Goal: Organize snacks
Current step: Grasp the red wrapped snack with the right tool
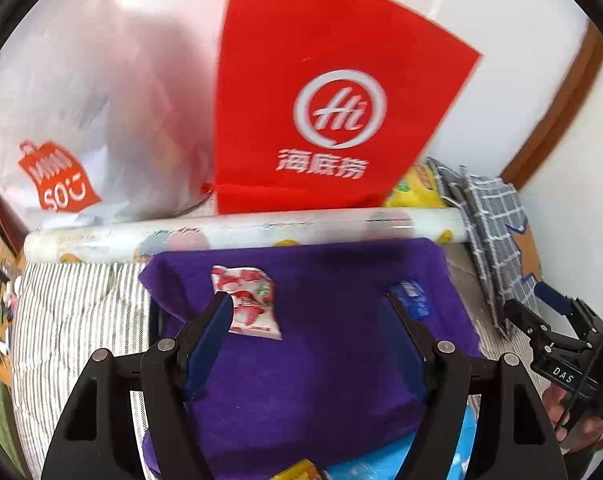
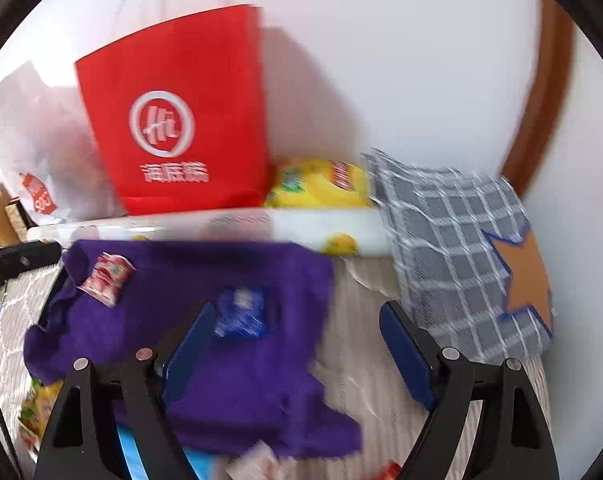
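A purple cloth point(image 1: 321, 344) lies on the striped bedding. On it lie a red-and-white snack packet point(image 1: 249, 304) and a small blue packet point(image 1: 411, 298). My left gripper point(image 1: 309, 300) is open and empty above the cloth, with the red packet by its left finger and the blue packet by its right fingertip. In the right wrist view the cloth point(image 2: 237, 368), red packet point(image 2: 107, 278) and blue packet point(image 2: 241, 312) show again. My right gripper point(image 2: 297, 312) is open and empty, its left finger next to the blue packet. More packets point(image 2: 37, 408) lie at the lower left edge.
A red paper bag point(image 1: 321, 100) and a white plastic bag point(image 1: 81, 120) stand against the wall behind a white roll point(image 1: 241, 232). A yellow snack bag point(image 2: 321, 184) and a grey checked cloth point(image 2: 453, 240) lie at right. The right gripper shows in the left view point(image 1: 553, 332).
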Demonstrator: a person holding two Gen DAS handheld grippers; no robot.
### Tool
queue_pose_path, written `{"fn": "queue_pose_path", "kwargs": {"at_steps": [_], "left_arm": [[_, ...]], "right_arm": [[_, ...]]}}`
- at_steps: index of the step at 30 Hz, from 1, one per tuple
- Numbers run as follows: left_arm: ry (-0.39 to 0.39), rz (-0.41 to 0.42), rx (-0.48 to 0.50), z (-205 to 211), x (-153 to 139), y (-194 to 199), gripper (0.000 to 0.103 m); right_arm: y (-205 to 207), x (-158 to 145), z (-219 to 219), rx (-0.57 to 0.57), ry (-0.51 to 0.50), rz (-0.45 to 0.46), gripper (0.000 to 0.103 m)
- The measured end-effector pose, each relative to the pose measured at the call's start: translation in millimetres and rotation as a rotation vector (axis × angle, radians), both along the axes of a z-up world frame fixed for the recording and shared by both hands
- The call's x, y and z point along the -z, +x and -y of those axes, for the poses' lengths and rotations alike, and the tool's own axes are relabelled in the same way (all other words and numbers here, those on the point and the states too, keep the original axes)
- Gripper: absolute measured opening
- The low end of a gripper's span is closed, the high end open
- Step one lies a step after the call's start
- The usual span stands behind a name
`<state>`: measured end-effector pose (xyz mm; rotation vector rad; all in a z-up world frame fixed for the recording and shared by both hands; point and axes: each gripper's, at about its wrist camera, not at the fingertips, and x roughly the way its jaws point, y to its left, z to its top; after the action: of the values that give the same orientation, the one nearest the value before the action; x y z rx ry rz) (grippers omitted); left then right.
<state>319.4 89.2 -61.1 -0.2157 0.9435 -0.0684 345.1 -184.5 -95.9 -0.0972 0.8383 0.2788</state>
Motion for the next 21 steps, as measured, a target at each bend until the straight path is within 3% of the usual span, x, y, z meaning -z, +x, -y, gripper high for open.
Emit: {"fn": "queue_pose_path", "kwargs": {"at_steps": [4, 6, 9, 12, 13, 16, 21], "left_arm": [[0.008, -0.005, 0.047, 16, -11, -9, 0.075], [-0.014, -0.007, 0.053, 20, -16, -14, 0.074], [-0.039, 0.003, 0.063, 25, -26, -24, 0.074], [-0.038, 0.016, 0.065, 30, -31, -37, 0.074], [-0.047, 0.010, 0.065, 31, -31, -41, 0.074], [-0.060, -0.026, 0.069, 32, -27, -52, 0.074], [-0.061, -0.067, 0.054, 27, -16, -76, 0.075]], "right_arm": [[-20, 13, 54, 0.048, 0.140, -0.070, 0.084], [-25, 22, 70, 0.066, 0.135, -0.151, 0.084], [-40, 35, 87, 0.100, 0.090, -0.152, 0.083], [-53, 47, 95, 0.126, 0.020, -0.159, 0.073], [-57, 52, 98, 0.129, 0.016, -0.176, 0.064], [-67, 67, 104, 0.148, 0.041, -0.233, 0.052], [-88, 87, 116, 0.180, 0.133, -0.286, 0.049]]}}
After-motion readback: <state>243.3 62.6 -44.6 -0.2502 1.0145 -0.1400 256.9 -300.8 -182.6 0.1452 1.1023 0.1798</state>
